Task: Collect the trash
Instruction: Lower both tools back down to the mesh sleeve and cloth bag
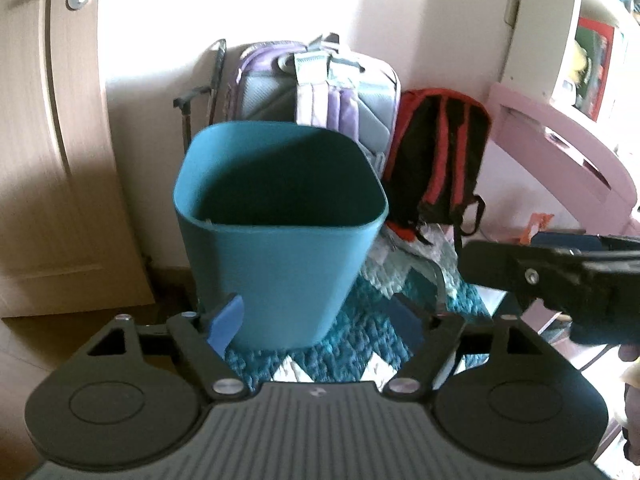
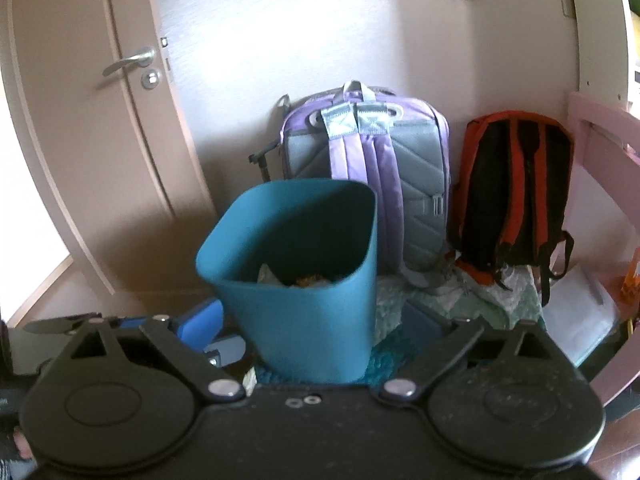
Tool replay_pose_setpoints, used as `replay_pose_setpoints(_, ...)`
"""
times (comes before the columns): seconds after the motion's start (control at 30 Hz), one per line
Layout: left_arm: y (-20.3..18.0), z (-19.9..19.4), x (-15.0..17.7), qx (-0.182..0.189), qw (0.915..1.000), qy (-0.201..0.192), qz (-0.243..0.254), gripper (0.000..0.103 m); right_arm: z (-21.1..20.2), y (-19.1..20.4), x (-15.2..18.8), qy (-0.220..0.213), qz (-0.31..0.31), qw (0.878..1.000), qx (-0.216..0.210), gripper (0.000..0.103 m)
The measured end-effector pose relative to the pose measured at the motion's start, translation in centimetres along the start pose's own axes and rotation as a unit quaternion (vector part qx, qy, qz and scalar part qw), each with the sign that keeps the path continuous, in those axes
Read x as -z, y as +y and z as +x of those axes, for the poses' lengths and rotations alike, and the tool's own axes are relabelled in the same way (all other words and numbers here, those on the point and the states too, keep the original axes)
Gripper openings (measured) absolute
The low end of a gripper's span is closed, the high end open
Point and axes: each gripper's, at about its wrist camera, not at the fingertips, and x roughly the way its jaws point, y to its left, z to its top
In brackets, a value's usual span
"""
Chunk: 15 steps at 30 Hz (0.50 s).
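Bin (image 1: 280,264): smooth teal plastic, matt, faint sheen along the rim. Inside it, in my right view, crumpled scraps (image 2: 304,278) that look like paper or wrapper; too blurred to tell which.

My left gripper (image 1: 320,326): matt black plastic links, bright metal pivot pins, blue pads with a soft satin look.

Rug (image 1: 360,344): thick, nubbly teal and white pile.

Purple backpack (image 2: 372,168): woven cloth, quilted grey padded back.

Red backpack (image 2: 516,184): thin cloth, slightly shiny.

Door (image 2: 100,160): pale wood-grain, satin finish.

Door handle (image 2: 132,62): brushed metal.
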Motion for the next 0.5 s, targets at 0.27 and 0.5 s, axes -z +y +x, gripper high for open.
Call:
replay_pose_setpoints(0.27, 0.1, 2.6, 5.5, 0.011, 0.9987, 0.037, -0.033, 0.093, -0.5, -2.6, 6.6, 0.021, 0.014, 1.0, -0.013, 0.103)
replay_pose_setpoints(0.5, 1.0, 9.2, 12.2, 0.016, 0.9886, 0.117, -0.093, 0.098, 1.9, -6.0, 13.6, 0.044, 0.032, 0.998, -0.011, 0.103)
